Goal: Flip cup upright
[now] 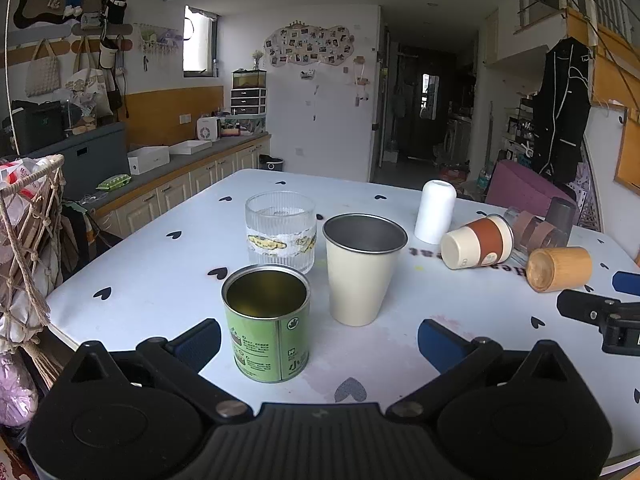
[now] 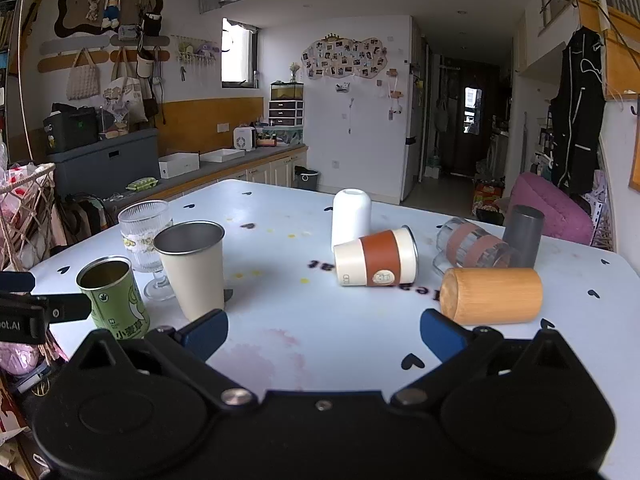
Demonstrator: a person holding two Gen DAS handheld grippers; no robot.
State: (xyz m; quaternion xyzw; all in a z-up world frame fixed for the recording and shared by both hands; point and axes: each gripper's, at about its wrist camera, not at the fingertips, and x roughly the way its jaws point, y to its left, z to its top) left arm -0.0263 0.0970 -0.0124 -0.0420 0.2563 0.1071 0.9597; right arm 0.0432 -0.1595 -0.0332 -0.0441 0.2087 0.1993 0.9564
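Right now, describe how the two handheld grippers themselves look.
Both match: the left gripper and right gripper have matte black bodies with round hubs, silver pivot bolts and blue finger pads. White lettering marks the left one's side. No cables or sleeves are visible.

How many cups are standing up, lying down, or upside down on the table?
Standing upright: 3 (ribbed clear glass, cream metal tumbler, green tin can)
Lying on side: 3 (cream cup with orange band, wooden cup, clear glass with brown bands)
Upside down: 2 (white cup, grey cup)
Total: 8
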